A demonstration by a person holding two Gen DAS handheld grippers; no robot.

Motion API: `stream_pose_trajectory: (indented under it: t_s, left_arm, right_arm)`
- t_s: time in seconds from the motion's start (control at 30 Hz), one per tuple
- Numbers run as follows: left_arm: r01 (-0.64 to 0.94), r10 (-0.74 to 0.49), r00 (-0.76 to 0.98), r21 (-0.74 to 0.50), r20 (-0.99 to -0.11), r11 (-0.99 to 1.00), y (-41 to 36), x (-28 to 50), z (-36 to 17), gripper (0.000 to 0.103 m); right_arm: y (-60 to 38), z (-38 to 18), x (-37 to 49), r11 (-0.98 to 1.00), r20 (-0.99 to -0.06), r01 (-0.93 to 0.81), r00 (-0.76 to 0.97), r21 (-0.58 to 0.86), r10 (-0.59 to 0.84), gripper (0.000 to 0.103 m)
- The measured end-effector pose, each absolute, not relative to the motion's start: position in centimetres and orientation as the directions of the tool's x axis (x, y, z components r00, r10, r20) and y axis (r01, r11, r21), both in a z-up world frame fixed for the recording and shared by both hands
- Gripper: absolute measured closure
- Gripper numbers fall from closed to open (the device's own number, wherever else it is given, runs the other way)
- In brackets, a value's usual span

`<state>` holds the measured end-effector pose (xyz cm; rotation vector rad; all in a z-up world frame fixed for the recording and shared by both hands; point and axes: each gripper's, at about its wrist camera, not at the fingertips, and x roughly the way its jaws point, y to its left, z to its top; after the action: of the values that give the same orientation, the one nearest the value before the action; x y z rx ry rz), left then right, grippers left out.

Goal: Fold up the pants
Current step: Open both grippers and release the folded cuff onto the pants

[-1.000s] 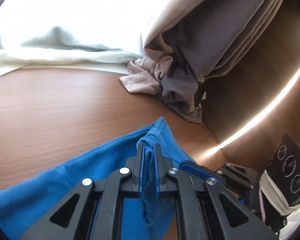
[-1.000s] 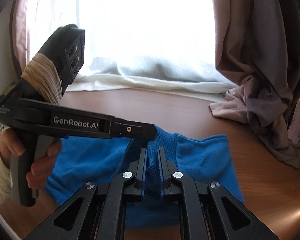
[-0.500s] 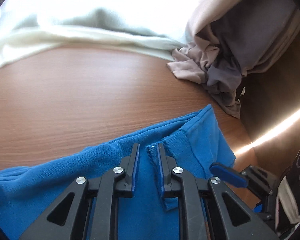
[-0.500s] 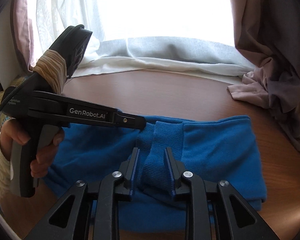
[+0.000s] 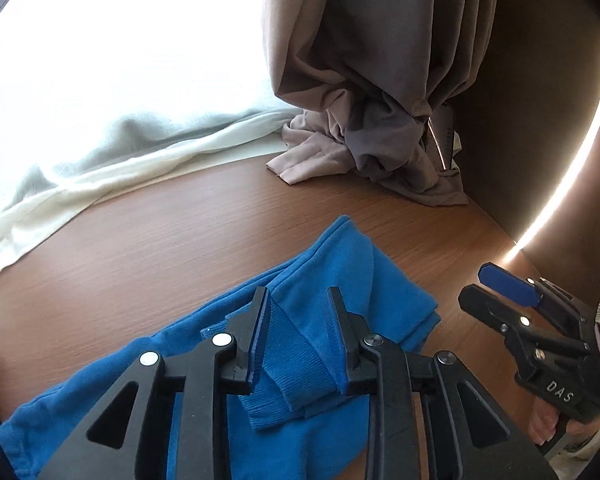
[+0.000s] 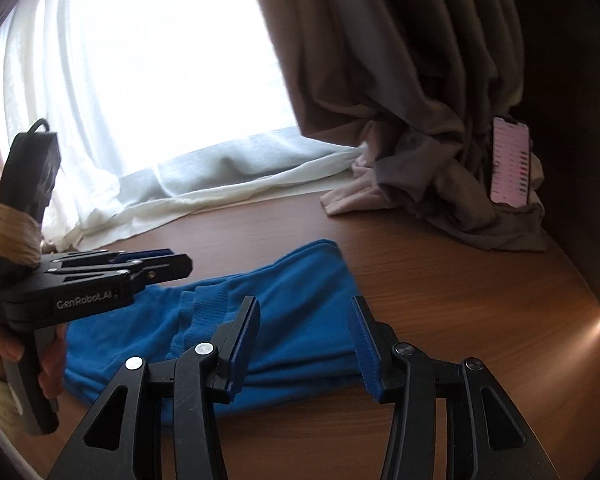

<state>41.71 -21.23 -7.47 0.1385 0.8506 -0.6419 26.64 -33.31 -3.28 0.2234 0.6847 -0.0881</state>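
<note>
1. Left wrist view: our left gripper (image 5: pixel 298 300) is opening, jaws apart; a ribbed fold of the blue pants (image 5: pixel 332 276) stands loose between them on the wooden table (image 5: pixel 140 248).
2. Right wrist view: our right gripper (image 6: pixel 304 312) is opening too, released above the folded pants (image 6: pixel 284 292).

The left gripper (image 5: pixel 298 300) sat at six o'clock, its jaws opening over the blue pants (image 5: pixel 332 264), a ribbed fold of the cloth lying loose between the pads without being pinched. The pants lay bunched on the wooden table (image 5: pixel 140 248). At four o'clock the right gripper (image 5: pixel 496 292) hovered off the cloth, probably parted, though its angle made that hard to judge. At one o'clock a brown curtain (image 5: pixel 380 80) pooled on the table.
</note>
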Motion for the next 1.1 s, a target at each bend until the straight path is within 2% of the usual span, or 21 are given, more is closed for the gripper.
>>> stream_pose_trajectory:
  t_s: [0.13, 0.23, 0.4, 0.53, 0.73, 1.03, 1.1]
  left_arm:
    - [0.534, -0.415, 0.469, -0.124, -0.78, 0.836, -22.2, 41.3, -9.3, 0.075]
    - [0.494, -0.37, 0.462, -0.112, -0.806, 0.862, -22.1, 40.9, -10.6, 0.075]
    - [0.432, -0.305, 0.447, -0.095, -0.841, 0.897, -21.6, 40.9, -12.7, 0.075]
    - [0.413, -0.301, 0.442, -0.106, -0.845, 0.904, -21.1, 41.1, -13.5, 0.071]
    - [0.382, -0.318, 0.418, -0.153, -0.851, 0.911, -20.6, 41.5, -13.9, 0.07]
    - [0.361, -0.318, 0.436, -0.16, -0.842, 0.919, -20.6, 41.2, -14.0, 0.07]
    - [0.356, -0.322, 0.435, -0.168, -0.841, 0.919, -20.5, 41.3, -14.0, 0.07]
  right_arm:
    - [-36.0, -5.3, 27.1, 0.945, -0.656, 0.221, 0.755, 0.241, -0.009, 0.056]
    - [-38.0, -7.6, 27.8, 0.894, -0.677, 0.268, 0.734, 0.358, 0.051, 0.056]
    - [-39.4, -10.3, 28.1, 0.826, -0.688, 0.315, 0.716, 0.468, 0.118, 0.056]
    - [-39.4, -11.5, 28.7, 0.808, -0.696, 0.315, 0.701, 0.498, 0.156, 0.056]
    - [-39.6, -12.5, 28.8, 0.783, -0.697, 0.325, 0.694, 0.53, 0.183, 0.055]
    - [-37.7, -12.2, 29.1, 0.838, -0.712, 0.28, 0.682, 0.468, 0.17, 0.055]
    - [-37.3, -12.0, 29.3, 0.862, -0.727, 0.272, 0.67, 0.428, 0.149, 0.06]
